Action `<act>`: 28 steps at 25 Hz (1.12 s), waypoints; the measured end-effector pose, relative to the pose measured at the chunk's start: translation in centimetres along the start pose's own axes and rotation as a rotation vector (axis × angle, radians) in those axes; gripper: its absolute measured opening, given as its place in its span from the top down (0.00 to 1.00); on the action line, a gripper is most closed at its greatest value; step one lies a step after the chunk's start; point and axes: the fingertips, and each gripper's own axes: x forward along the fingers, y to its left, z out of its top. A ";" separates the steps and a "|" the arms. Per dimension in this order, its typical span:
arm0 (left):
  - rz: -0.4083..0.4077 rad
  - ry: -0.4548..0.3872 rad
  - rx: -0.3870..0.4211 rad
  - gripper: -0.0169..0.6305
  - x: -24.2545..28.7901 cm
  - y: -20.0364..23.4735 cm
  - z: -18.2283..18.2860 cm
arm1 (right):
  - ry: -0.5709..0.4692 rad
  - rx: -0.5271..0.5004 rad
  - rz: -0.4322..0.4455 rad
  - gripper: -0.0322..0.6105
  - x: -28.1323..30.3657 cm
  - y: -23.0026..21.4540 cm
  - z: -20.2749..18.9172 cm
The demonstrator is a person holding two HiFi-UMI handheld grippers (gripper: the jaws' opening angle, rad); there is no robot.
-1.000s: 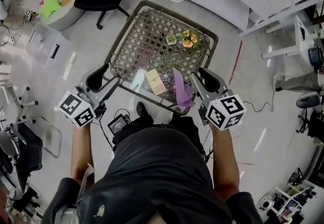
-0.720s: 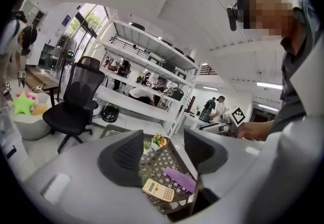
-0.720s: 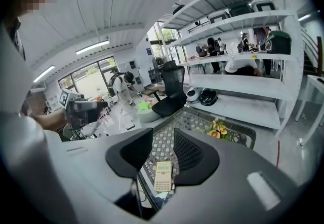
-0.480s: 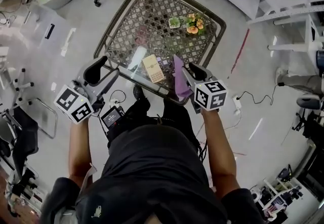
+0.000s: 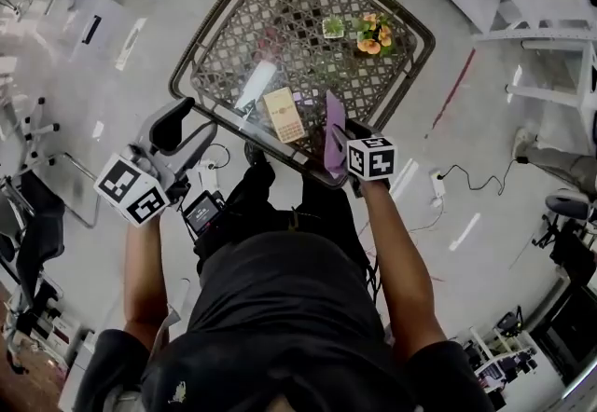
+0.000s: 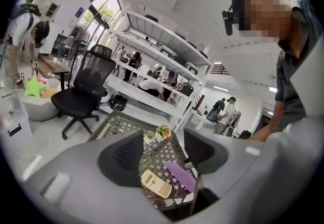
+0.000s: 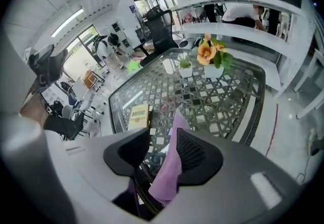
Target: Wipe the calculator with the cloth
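A beige calculator (image 5: 283, 115) lies near the front edge of the glass-topped lattice table (image 5: 233, 19). To its right lies a purple cloth (image 5: 333, 130), with one end hanging over that edge. My right gripper (image 5: 343, 135) points steeply down over the cloth. In the right gripper view the cloth (image 7: 169, 167) runs between the jaws of the right gripper (image 7: 161, 142), which are opening; there is a gap at the left pad. My left gripper (image 5: 189, 126) hangs open and empty off the table's front left. In its own view, the left gripper (image 6: 164, 149) frames the calculator (image 6: 157, 184) and cloth (image 6: 179, 175).
A pot of orange flowers (image 5: 373, 33) and a small green plant (image 5: 333, 26) stand at the table's far side. A black office chair (image 6: 83, 94) and white shelving (image 6: 152, 45) stand beyond. A cable and power strip (image 5: 437, 185) lie on the floor at right.
My right gripper has dropped from above the table down onto the cloth at the front edge, and its jaws have widened. My left gripper has sunk a little.
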 end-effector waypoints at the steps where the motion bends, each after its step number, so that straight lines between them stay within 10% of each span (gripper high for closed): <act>1: 0.002 0.000 -0.005 0.53 0.0 0.1 -0.2 | 0.027 0.001 -0.004 0.72 0.6 -0.2 -0.8; 18: 0.047 0.012 -0.055 0.53 -1.9 2.1 -3.2 | 0.282 -0.071 -0.118 0.70 6.4 -2.5 -8.2; 28: 0.064 -0.001 -0.075 0.53 -3.1 3.4 -3.6 | 0.266 0.019 -0.101 0.86 6.3 -2.0 -7.5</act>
